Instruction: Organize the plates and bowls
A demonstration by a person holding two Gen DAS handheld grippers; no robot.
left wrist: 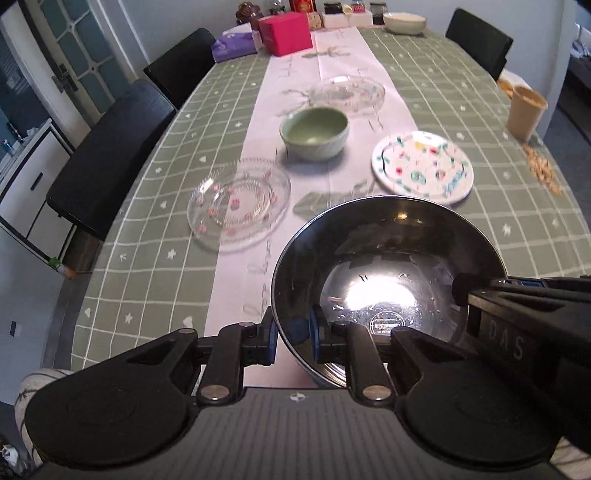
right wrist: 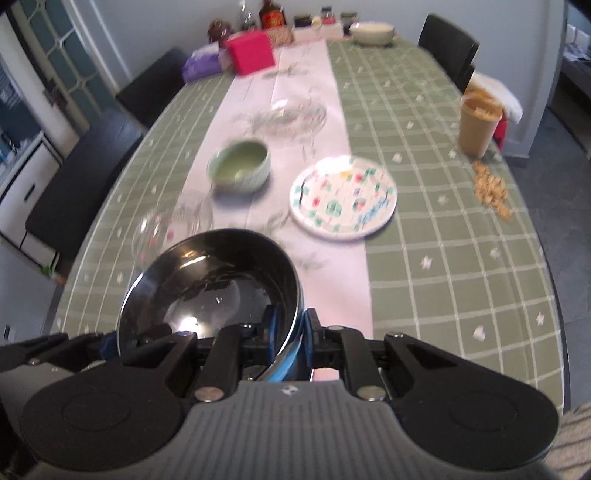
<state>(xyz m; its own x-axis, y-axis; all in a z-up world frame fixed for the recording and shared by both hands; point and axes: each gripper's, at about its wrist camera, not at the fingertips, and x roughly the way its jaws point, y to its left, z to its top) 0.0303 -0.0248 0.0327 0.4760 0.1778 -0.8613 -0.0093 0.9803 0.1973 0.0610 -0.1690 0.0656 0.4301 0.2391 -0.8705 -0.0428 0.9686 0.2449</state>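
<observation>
While both hand-held grippers clamp opposite sides of its rim, a dark, glossy bowl (left wrist: 388, 273) hangs above the near end of a long table (left wrist: 155, 206) laid with a green checked cloth and a pale runner. The left hand-held gripper (left wrist: 293, 338) is nearly closed, its blue pads pinching the bowl's near-left rim, one pad inside and one outside. The right hand-held gripper (right wrist: 290, 334) grips the rim in the same way on the bowl's other side, its jaws narrowed to the thickness of the wall; in the left wrist view its black body enters from the right edge.

Just beyond the left hand-held gripper and a little to its left lies a clear glass plate (left wrist: 238, 205) with small pink motifs. Farther ahead on the runner stands a pale green bowl (left wrist: 314, 131), and past that a second clear glass plate (left wrist: 347, 92). Ahead and to the right of the held bowl sits a white plate with coloured motifs (left wrist: 423, 168), flat on the cloth. At the far end of the table rests a white bowl (left wrist: 404, 22), near a pink box (left wrist: 284, 33). A tan cup (left wrist: 524, 112) stands by the right edge. Black chairs (left wrist: 110, 155) line the left side.
</observation>
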